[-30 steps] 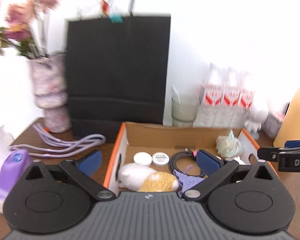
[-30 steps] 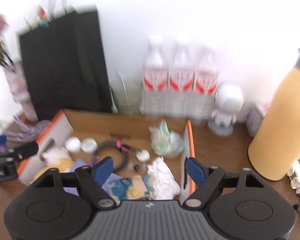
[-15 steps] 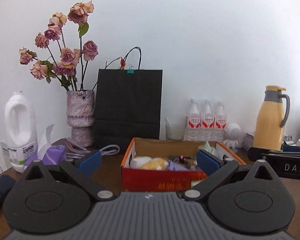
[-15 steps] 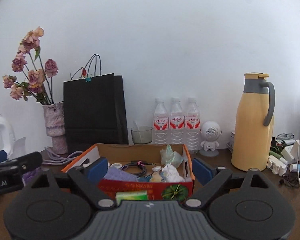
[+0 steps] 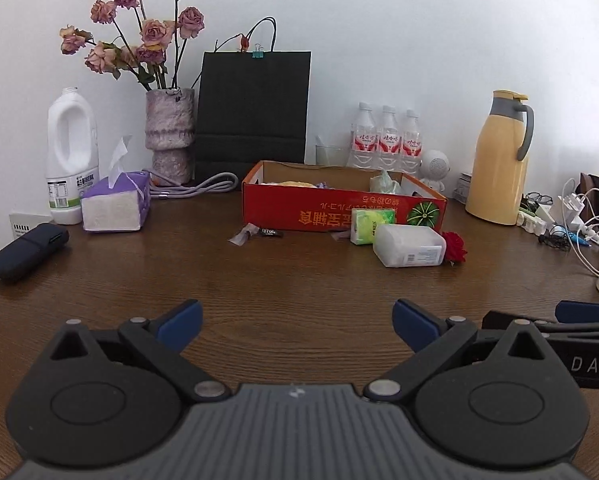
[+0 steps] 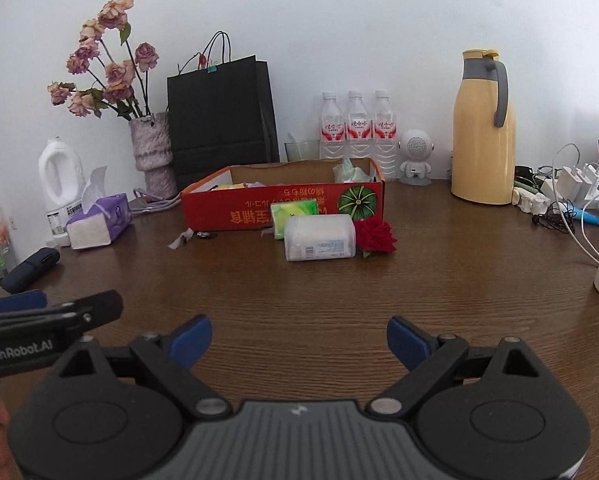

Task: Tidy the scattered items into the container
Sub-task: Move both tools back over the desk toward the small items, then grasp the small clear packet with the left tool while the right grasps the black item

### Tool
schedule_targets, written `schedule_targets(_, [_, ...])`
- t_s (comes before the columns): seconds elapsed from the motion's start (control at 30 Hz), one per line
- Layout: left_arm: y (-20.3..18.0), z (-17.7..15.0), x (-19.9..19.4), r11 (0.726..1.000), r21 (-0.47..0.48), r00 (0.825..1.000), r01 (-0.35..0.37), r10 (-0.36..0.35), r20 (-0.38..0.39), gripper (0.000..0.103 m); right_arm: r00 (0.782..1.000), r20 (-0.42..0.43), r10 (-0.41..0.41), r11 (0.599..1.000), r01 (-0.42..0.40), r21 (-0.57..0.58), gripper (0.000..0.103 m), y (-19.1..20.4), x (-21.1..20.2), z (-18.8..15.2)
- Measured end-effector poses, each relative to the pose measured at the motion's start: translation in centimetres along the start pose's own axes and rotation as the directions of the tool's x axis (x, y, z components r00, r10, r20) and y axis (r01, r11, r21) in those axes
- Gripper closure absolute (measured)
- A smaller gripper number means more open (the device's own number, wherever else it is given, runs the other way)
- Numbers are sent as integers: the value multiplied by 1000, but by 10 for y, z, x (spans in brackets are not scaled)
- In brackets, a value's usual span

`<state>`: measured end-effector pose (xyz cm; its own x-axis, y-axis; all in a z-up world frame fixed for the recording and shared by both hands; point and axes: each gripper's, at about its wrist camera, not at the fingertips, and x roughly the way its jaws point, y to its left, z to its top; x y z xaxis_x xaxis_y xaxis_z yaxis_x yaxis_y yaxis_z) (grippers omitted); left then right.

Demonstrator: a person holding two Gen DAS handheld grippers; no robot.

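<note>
A red cardboard box [image 5: 343, 208] [image 6: 283, 204] with several items inside stands mid-table. Against its front wall lie a green tissue pack [image 5: 373, 220] [image 6: 295, 216], a clear plastic swab box [image 5: 409, 246] [image 6: 319, 238] and a red rose [image 5: 454, 245] [image 6: 375, 236]. A torn wrapper [image 5: 243, 236] [image 6: 181, 239] and a small dark candy [image 5: 271, 233] [image 6: 204, 234] lie at the box's left front. My left gripper [image 5: 295, 320] and right gripper [image 6: 299, 338] hover side by side over bare table well short of these, both open and empty.
Along the back wall stand a white jug [image 5: 72, 160], a purple tissue box [image 5: 115, 204], a vase of dried roses [image 5: 169, 132], a black paper bag [image 5: 253, 108], three water bottles [image 5: 387, 140] and a yellow thermos jug [image 5: 499, 160]. A dark case [image 5: 27, 250] lies left; cables and chargers [image 5: 571, 220] lie right.
Both grippers have drawn back from just over the box to the near side of the table and sunk a little. The right jaws have spread wider.
</note>
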<state>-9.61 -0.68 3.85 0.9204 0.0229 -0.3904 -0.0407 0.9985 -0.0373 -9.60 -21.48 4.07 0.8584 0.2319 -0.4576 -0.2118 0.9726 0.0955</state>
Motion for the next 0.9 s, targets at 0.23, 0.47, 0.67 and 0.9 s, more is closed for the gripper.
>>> schedule_targets(0.23, [37, 25, 51, 998, -43, 998, -55, 55, -8, 17, 997, -74, 14, 1000, -16, -25, 9, -11, 50, 42])
schedule_targets(0.47, [81, 61, 161, 999, 32, 989, 10, -5, -146, 58, 985, -138, 99, 994, -104, -32, 14, -5, 101, 64])
schedule_targets(0.67, [85, 72, 239, 995, 80, 973, 60, -40, -225, 55, 979, -160, 122, 989, -134, -62, 14, 6, 129, 70])
schedule_targets(0.9, [78, 74, 265, 991, 116, 967, 64, -33, -251, 77, 966, -198, 167, 976, -190, -104, 15, 22, 160, 73])
